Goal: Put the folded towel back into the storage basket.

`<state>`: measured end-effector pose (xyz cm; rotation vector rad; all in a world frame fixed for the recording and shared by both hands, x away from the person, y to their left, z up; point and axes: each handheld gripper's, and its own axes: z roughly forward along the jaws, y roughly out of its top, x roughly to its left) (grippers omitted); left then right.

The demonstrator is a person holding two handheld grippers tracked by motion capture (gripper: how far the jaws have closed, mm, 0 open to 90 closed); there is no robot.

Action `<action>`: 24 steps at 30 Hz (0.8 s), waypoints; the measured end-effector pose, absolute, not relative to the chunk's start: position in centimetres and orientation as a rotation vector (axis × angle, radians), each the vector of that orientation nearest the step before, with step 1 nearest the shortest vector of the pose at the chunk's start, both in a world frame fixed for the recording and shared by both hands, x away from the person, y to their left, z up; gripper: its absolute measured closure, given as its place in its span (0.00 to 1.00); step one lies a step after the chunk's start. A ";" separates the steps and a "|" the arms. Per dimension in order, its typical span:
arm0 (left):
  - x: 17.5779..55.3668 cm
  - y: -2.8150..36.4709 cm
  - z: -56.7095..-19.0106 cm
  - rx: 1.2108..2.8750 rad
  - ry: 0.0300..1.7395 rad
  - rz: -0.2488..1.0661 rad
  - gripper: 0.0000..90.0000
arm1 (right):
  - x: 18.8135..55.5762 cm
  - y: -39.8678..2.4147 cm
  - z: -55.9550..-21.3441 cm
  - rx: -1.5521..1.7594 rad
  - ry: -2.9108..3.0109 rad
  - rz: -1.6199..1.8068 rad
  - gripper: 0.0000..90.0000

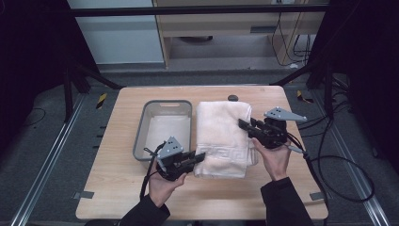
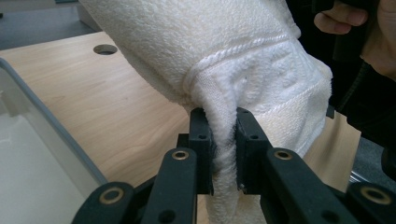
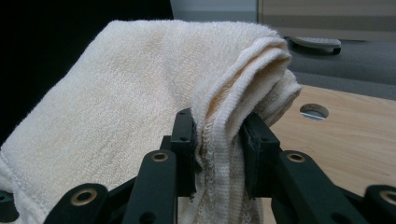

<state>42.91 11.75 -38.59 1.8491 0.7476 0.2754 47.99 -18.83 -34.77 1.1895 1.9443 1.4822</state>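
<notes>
A folded cream towel (image 1: 221, 136) with a woven border lies lengthwise on the wooden table (image 1: 122, 188), just right of a grey bin. My left gripper (image 1: 200, 157) is shut on the towel's near left corner; in the left gripper view the towel (image 2: 243, 70) bunches between the black pads (image 2: 201, 140) and lifts off the table. My right gripper (image 1: 243, 124) is shut on the towel's right edge, about halfway along it. The right gripper view has several folded layers of towel (image 3: 140, 93) pinched between the jaws, draped up and to the left.
An open grey plastic bin (image 1: 162, 106) with a pale lining stands left of the towel. A small round hole (image 1: 233, 98) sits in the table near its far edge. Cables trail off the table's right side. Bare wood lies along the front edge.
</notes>
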 end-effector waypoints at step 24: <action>43.8 16.4 -36.4 1.767 0.806 0.359 0.87 | 50.0 -13.6 -31.6 1.118 1.942 1.484 0.77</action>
